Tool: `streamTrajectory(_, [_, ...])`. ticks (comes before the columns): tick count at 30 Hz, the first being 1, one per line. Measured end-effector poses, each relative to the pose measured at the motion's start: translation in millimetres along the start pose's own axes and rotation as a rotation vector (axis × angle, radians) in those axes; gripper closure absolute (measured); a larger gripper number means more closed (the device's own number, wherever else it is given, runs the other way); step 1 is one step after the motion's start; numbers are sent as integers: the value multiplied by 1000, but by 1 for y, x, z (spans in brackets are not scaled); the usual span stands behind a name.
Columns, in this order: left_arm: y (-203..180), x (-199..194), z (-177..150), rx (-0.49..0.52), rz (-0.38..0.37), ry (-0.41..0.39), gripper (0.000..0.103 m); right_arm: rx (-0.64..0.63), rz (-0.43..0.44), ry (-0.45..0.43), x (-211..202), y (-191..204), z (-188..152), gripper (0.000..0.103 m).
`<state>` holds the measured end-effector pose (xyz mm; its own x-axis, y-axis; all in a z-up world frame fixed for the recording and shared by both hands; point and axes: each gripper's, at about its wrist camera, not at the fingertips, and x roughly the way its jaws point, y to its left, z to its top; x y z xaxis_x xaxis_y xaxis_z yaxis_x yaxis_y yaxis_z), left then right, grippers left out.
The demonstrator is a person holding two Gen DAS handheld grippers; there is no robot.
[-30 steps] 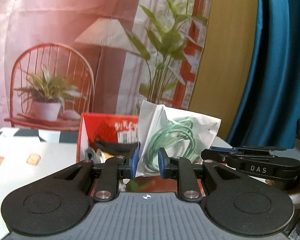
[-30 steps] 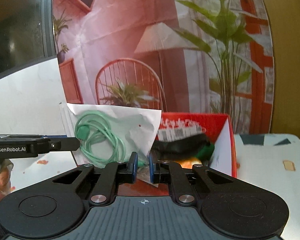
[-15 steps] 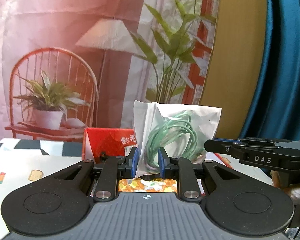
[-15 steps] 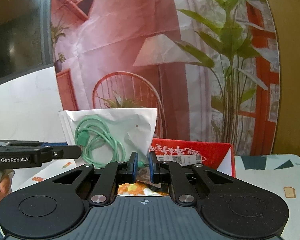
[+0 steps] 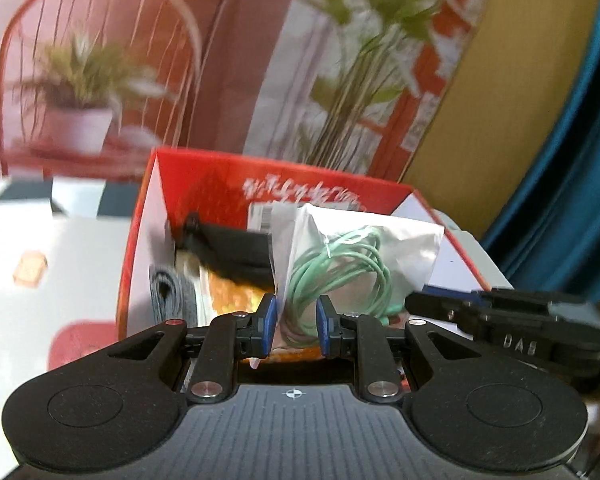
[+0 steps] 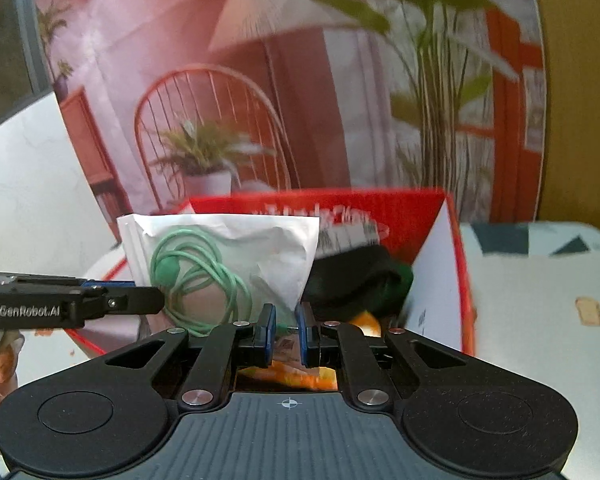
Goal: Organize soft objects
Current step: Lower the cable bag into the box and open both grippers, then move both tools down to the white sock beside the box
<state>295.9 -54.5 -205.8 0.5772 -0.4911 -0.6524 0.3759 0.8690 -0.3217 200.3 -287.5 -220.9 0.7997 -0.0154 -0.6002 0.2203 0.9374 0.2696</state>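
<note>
Both hand-held grippers, left (image 5: 294,326) and right (image 6: 286,330), clamp the pouch (image 5: 356,256) above the box (image 5: 148,216); uneven release could snag its rim.

A printed backdrop (image 6: 260,80) hung behind the scene, all pinks and reds, showing a red wire chair (image 5: 96,60), a potted plant (image 6: 204,160), a white lamp shade (image 6: 268,12) and tall green leaves (image 5: 364,40). Beside it stood a yellow panel (image 5: 500,100), then a teal curtain (image 5: 572,180). The white tabletop (image 6: 540,300) carried small printed motifs.
</note>
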Motion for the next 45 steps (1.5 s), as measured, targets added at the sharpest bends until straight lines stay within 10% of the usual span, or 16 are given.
streamTrajectory(14, [-7,26,-2,18,-22,141,80,90,-12,182,37,-13,-6,92])
streamTrajectory(28, [-8,-16,11,80,91,-31,60,-26,-144,38,8,-2,-1,77])
streamTrajectory(36, [-12,-70,-10,161,155,-203,9,-73,-79,-114,-38,2,-22,43])
streamTrajectory(42, [-2,-96,-37,129,188,-243,5,-95,-50,-168,-60,6,-40,0])
streamTrajectory(45, [10,-105,-49,68,186,-252,4,-89,-37,-195,-71,5,-47,0])
